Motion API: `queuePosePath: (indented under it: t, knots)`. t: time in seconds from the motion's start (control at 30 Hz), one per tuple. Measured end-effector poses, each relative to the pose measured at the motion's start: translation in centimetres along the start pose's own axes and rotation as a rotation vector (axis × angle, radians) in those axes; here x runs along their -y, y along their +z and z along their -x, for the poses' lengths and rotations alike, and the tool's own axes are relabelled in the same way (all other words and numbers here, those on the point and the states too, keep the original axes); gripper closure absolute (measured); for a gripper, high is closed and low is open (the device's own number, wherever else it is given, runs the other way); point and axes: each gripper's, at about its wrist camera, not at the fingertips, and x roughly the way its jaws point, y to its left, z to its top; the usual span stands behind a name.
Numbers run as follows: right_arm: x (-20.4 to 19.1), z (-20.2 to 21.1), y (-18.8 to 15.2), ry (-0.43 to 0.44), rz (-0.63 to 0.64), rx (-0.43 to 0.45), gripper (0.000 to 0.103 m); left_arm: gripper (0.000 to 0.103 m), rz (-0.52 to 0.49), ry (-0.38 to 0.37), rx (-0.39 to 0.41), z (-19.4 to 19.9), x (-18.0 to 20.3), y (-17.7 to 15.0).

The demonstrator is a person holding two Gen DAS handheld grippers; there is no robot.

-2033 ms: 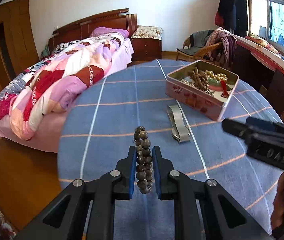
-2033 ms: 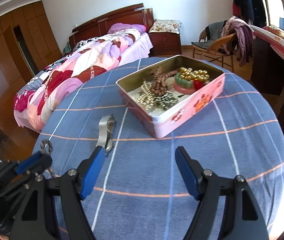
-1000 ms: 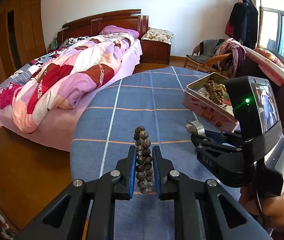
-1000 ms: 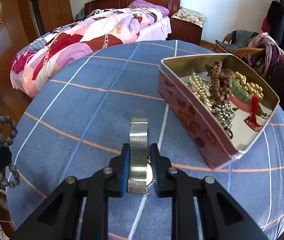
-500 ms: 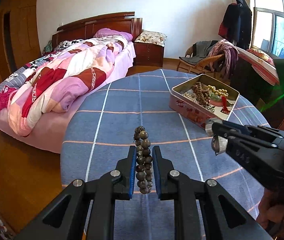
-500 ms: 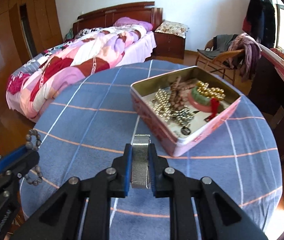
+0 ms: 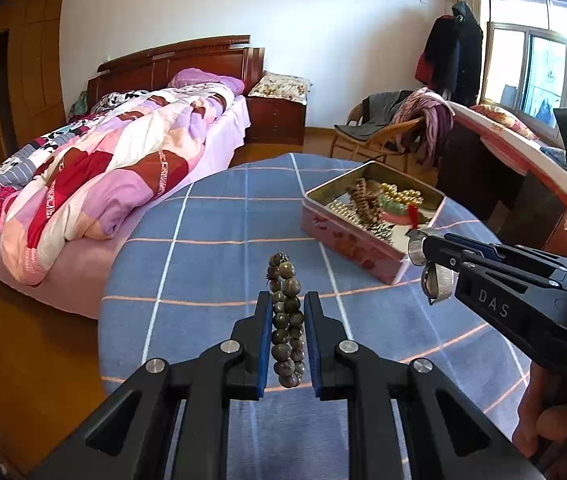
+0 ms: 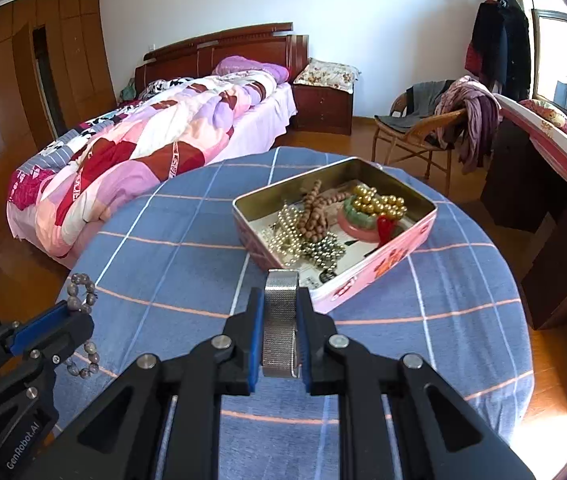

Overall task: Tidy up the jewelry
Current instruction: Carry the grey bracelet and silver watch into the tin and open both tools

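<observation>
My left gripper [image 7: 287,304] is shut on a dark bead bracelet [image 7: 285,320] and holds it above the blue checked table [image 7: 211,272]. My right gripper [image 8: 279,300] is shut on a silver mesh watch band [image 8: 279,324], held in the air just in front of the pink tin box [image 8: 367,276]. The box holds pearl strands, brown beads [image 8: 315,212], a green bangle and gold beads. In the left wrist view the right gripper [image 7: 423,248] with the band [image 7: 437,284] is near the box's [image 7: 347,248] near corner. The left gripper [image 8: 63,312] with the bracelet [image 8: 81,284] shows at left in the right wrist view.
A bed with a patchwork quilt [image 8: 155,140] stands beyond the table at left. A wicker chair with clothes [image 8: 443,120] and a dark desk [image 8: 531,184] stand at right. The table's edge curves close on all sides.
My right gripper closed on the watch band, lifted it off the table and carried it up to the tin box. My left gripper has kept holding the bead bracelet.
</observation>
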Motion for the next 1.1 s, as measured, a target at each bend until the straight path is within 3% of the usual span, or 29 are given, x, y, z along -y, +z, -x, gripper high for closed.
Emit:
queuePosePath:
  t: [0.37, 0.53, 0.8, 1.1]
  knots:
    - [2.7, 2.7, -0.3, -0.005, -0.043, 0.059, 0.085, 0.087, 0.007, -0.11, 0.092, 1.9, 0.7, 0.7]
    - [4.9, 3.6, -0.9, -0.021, -0.079, 0.071, 0.085, 0.087, 0.002, -0.126, 0.076, 1.6, 1.4, 0.7]
    - [7.5, 4.8, -1.0, 0.057, -0.171, 0.091, 0.085, 0.087, -0.044, -0.161, 0.065, 1.2, 3.8, 0.4]
    - [8.0, 5.6, -0.8, 0.011, -0.16, 0.12, 0.085, 0.087, -0.065, -0.194, 0.059, 0.5, 5.3, 0.8]
